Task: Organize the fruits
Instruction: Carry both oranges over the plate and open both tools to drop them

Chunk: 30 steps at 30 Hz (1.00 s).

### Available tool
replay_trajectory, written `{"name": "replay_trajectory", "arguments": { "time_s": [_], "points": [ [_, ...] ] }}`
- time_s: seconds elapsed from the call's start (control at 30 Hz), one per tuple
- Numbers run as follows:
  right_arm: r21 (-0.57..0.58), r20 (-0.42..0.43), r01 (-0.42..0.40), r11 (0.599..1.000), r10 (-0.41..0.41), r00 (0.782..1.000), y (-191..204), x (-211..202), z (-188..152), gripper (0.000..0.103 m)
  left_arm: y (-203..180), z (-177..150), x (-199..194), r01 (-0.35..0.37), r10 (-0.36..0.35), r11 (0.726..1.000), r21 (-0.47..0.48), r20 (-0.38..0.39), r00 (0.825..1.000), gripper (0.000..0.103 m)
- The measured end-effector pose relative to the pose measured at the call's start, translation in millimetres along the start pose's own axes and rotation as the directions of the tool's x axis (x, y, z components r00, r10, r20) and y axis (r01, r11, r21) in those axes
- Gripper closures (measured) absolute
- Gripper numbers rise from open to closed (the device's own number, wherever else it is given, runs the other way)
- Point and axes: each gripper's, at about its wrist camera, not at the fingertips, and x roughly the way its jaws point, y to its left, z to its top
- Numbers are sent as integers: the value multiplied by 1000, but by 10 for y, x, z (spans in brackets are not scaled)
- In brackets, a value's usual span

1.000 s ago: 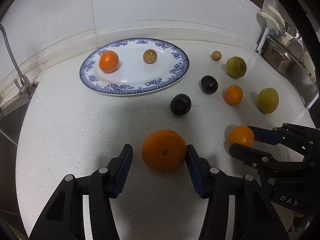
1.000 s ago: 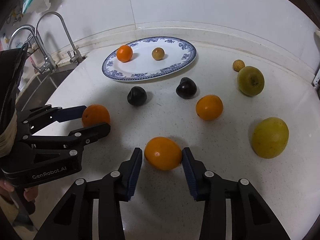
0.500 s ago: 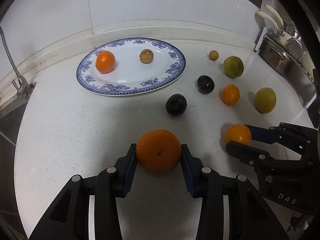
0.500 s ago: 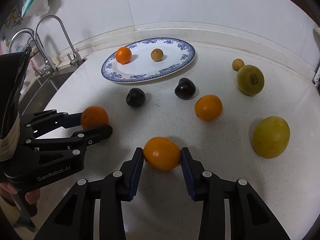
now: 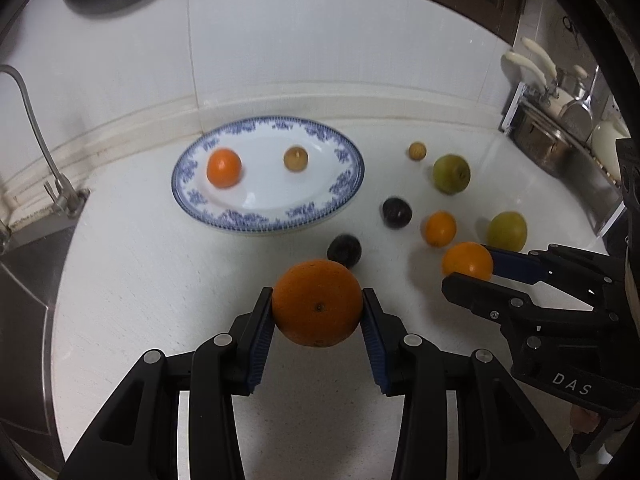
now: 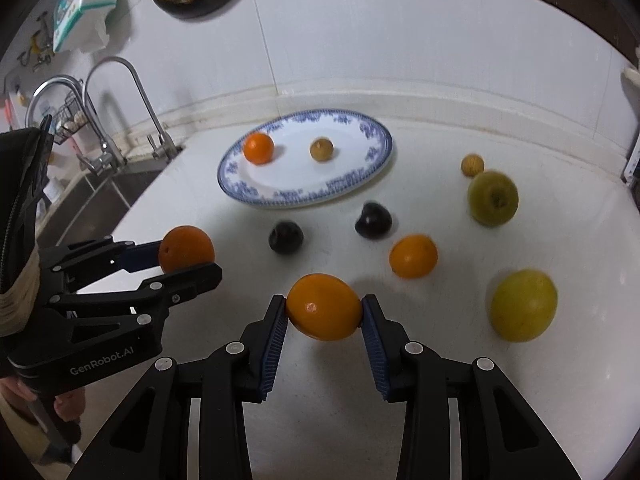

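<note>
My left gripper (image 5: 318, 312) is shut on a large orange (image 5: 317, 303) and holds it above the white counter; it also shows in the right wrist view (image 6: 188, 260). My right gripper (image 6: 324, 314) is shut on a smaller orange (image 6: 324, 306), also lifted, and shows in the left wrist view (image 5: 470, 270). A blue-patterned oval plate (image 5: 316, 184) at the back holds a small orange (image 5: 224, 168) and a small brown fruit (image 5: 296, 159).
Loose on the counter lie two dark plums (image 6: 286, 237) (image 6: 373, 220), an orange (image 6: 413, 256), two green-yellow fruits (image 6: 493, 199) (image 6: 523, 306) and a small brown fruit (image 6: 472, 165). A sink with taps (image 6: 120, 92) is at the left. Pots (image 5: 552, 136) stand at the right.
Both grippers closed on their oranges and lifted them off the counter. The views have pulled back and up from the counter.
</note>
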Motion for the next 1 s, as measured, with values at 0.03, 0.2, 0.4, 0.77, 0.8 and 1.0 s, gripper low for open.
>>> {"name": "replay_trajectory", "arguments": {
  "time_s": [0.03,0.2,0.4,0.77,0.8,1.0],
  "points": [
    [-2,11,-1,1000,1,1000,11,-26,26,64,0,17,-21,0,0,1000,0,7,1000,62],
    [-13,61,-7,1000,8,998,63,-130,143,64,11,106,-150,-12,12,1000,1,50,999,62],
    [-18,104,-14,1000,16,994,86,-190,286,64,67,214,-255,-34,33,999,1,90,995,62],
    [-44,154,-26,999,32,988,140,-199,556,64,167,426,-295,-64,64,998,-5,140,988,62],
    [-46,158,-25,999,32,987,141,-193,582,64,178,457,-293,-67,67,998,-6,146,987,62],
    [-59,174,-27,998,37,984,135,-154,758,64,259,634,-270,-77,78,997,-10,160,984,62]
  ]
}}
